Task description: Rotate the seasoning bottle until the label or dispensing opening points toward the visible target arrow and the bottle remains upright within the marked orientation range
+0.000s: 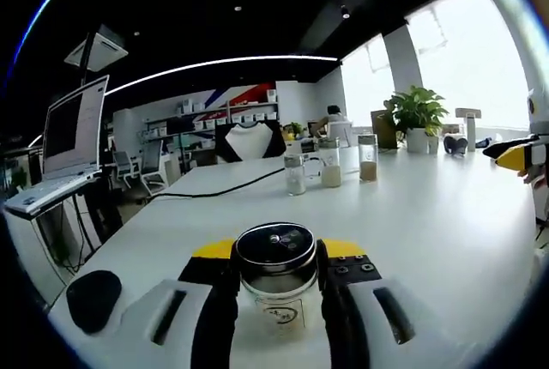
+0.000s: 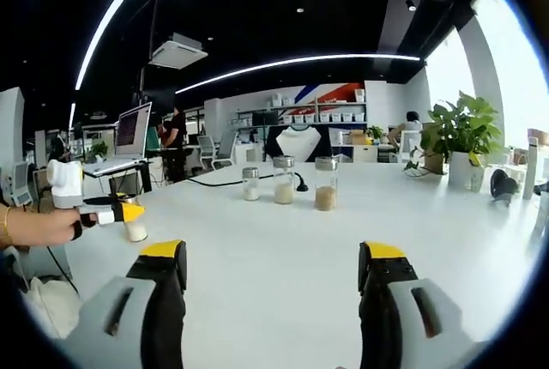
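White office table (image 1: 446, 214): my left gripper (image 1: 279, 279) is clamping the seasoning bottle (image 1: 277, 279) upright at 6 o'clock; my right gripper (image 2: 273, 270) is hovering wide open, empty, three jars (image 2: 284, 182) at 12.

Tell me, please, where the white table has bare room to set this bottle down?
Open tabletop lies between the right hand-held gripper and the three jars, and rightward toward the potted plant. It is crowded at the jars and cable, and where the left hand-held gripper holds the seasoning bottle.

White table (image 2: 283, 249), open laptop (image 1: 73, 133), potted plant (image 2: 463, 142) (by the windows), black cable (image 1: 219, 187), three jars (image 2: 284, 182)
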A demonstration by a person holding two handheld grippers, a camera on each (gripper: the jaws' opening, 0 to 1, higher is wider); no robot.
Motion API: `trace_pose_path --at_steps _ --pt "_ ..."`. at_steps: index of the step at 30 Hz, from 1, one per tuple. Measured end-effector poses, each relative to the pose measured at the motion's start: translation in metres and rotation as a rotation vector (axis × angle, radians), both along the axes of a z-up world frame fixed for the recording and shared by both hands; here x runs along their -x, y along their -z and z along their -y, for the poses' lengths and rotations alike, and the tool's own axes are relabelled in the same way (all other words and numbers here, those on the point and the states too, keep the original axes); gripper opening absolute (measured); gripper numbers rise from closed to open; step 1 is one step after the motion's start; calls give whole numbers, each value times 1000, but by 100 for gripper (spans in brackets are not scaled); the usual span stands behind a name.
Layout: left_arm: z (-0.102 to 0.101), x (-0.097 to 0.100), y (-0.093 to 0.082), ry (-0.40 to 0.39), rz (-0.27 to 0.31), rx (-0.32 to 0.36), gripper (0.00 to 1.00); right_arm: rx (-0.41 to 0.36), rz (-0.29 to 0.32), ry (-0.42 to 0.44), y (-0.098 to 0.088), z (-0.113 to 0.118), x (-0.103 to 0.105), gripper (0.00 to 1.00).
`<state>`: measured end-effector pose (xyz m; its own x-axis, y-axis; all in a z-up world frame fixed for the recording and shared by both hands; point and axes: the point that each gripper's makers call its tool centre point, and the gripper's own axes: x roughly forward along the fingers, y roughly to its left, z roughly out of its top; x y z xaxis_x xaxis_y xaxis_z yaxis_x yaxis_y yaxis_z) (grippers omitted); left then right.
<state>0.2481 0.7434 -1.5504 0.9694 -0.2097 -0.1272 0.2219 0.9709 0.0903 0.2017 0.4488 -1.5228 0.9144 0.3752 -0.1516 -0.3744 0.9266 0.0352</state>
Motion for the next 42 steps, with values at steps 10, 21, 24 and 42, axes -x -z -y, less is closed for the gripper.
trace_pose_path --at_steps 10,21,24,42 --pt "-3 -3 1 -8 -6 -4 38 2 -20 0 7 3 3 83" --pt "-4 -6 -12 -34 41 -18 40 -11 -25 18 8 11 5 83" --pt "-6 -9 -17 -46 52 -21 45 -10 -22 17 8 12 5 83" --pt "33 -2 -80 15 158 41 85 -26 -8 32 2 24 7 82"
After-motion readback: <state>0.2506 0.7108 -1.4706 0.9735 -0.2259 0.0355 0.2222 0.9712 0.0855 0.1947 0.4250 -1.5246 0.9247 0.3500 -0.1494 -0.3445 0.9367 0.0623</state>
